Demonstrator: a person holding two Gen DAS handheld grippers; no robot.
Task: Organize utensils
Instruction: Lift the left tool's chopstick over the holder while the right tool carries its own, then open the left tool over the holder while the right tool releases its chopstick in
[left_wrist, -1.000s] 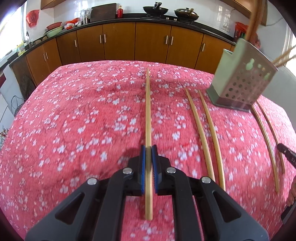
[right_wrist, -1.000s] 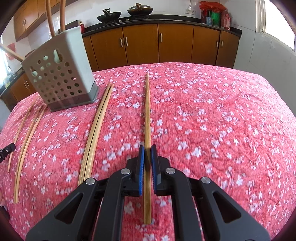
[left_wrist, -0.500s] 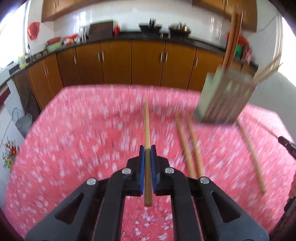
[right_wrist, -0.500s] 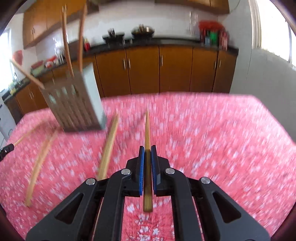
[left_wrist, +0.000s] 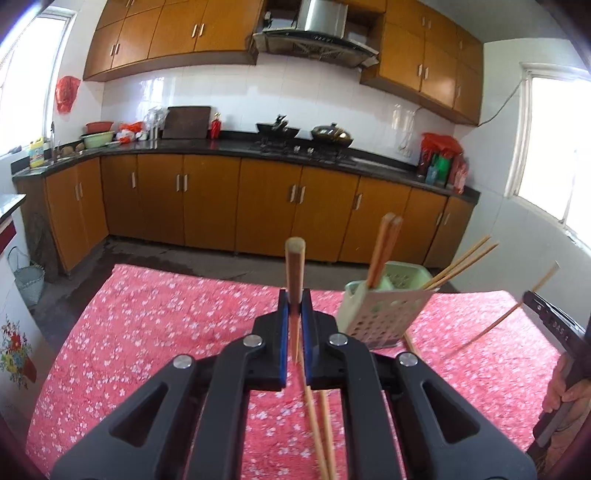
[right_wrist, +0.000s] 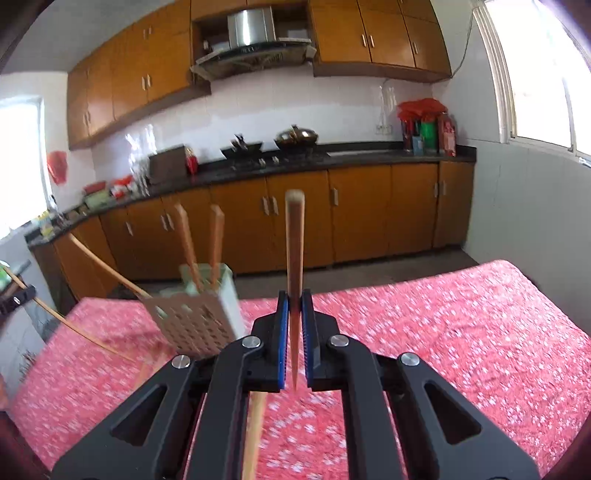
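Chopstick grip, both sides. Left gripper (left_wrist: 294, 299) has its blue pads pinched on a long tan wooden chopstick (left_wrist: 295, 269), which juts forward and upward off the red floral tablecloth (left_wrist: 155, 325). Right gripper (right_wrist: 294, 301) is likewise clamped on a second tan wooden chopstick (right_wrist: 294, 236), raised above the cloth. Pale green perforated plastic utensil holder (left_wrist: 384, 314) stands on the cloth between the two grippers, with several chopsticks upright or leaning out of it. Two loose chopsticks (left_wrist: 321, 435) lie on the cloth below the left gripper. A person's hand (left_wrist: 565, 384) shows at the right edge of the left wrist view.
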